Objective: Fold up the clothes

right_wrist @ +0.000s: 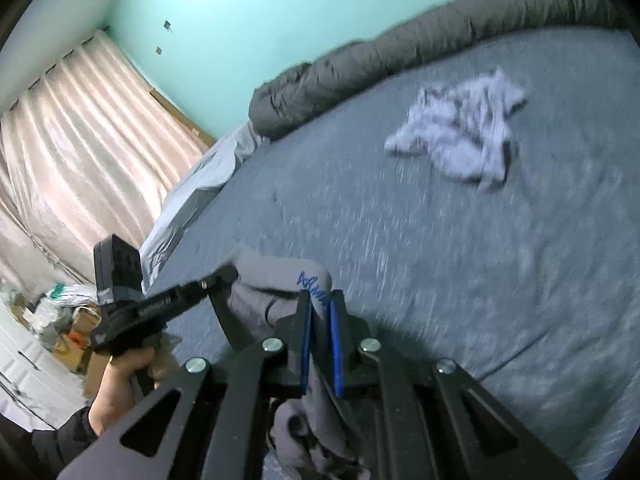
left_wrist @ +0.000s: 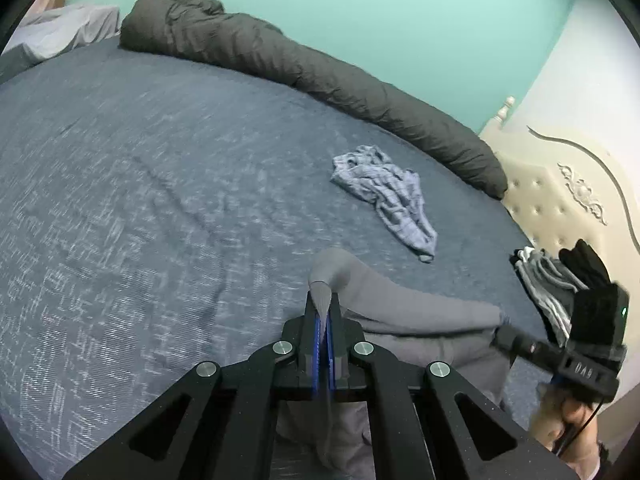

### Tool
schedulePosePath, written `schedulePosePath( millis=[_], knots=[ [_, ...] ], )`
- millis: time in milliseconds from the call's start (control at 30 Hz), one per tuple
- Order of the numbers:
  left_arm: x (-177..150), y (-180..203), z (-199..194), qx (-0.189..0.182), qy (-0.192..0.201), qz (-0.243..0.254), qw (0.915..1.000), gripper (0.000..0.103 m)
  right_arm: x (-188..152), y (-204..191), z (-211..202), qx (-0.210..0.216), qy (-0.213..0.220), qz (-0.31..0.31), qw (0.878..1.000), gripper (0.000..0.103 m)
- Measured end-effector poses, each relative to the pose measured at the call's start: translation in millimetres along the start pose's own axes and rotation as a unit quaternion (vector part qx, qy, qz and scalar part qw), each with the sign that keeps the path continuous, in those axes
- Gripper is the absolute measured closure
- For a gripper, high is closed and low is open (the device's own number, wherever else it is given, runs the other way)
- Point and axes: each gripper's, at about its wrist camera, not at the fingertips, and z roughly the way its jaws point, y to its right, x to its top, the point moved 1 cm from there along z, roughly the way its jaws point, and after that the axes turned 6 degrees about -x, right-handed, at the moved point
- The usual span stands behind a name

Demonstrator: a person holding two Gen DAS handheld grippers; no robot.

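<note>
Step in hand: spreading. Left gripper (left_wrist: 323, 312) and right gripper (right_wrist: 320, 312) are each clamped on the grey garment (left_wrist: 400, 304), held above the bed (left_wrist: 160, 200). Next: lay it flat toward 12 o'clock, short of the checked shorts (left_wrist: 384, 196).

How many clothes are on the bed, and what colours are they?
Plain grey garment, held by both the left gripper and the right gripper: 1
Crumpled light blue checked garment, lying loose on the blue bed cover: 1
Pile of grey and black clothes at the bed's edge: 1 pile; I cannot count the pieces in it.
Total: 2 separate garments plus 1 pile.
</note>
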Motion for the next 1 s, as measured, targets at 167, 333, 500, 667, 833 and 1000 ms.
schedulePosePath(
  millis=[167,333,500,667,833,1000],
  knots=[
    [-2,-4,4,0.015,-0.001,-0.005,0.9999,0.101,-4,25,12,-0.045,-0.018,0.023,0.999,0.093],
    [-2,-24,3,0.043,0.001,-0.03,0.9987,0.101,-8,51,19,-0.056,-0.043,0.065,0.995,0.081],
    [-4,-28,4,0.047,0.0,-0.03,0.9984,0.101,-10,41,20,-0.038,-0.055,0.056,0.996,0.07],
    [-5,-20,7,0.037,-0.004,-0.025,0.999,0.101,-21,21,36,-0.031,-0.078,0.015,0.996,0.07],
    [-6,-19,6,0.033,-0.004,-0.023,0.9992,0.101,-30,26,52,-0.054,-0.101,0.008,0.993,0.095],
    [-2,-21,2,0.029,0.005,-0.033,0.999,0.101,-19,28,35,-0.053,-0.057,0.018,0.997,0.102]
  ],
)
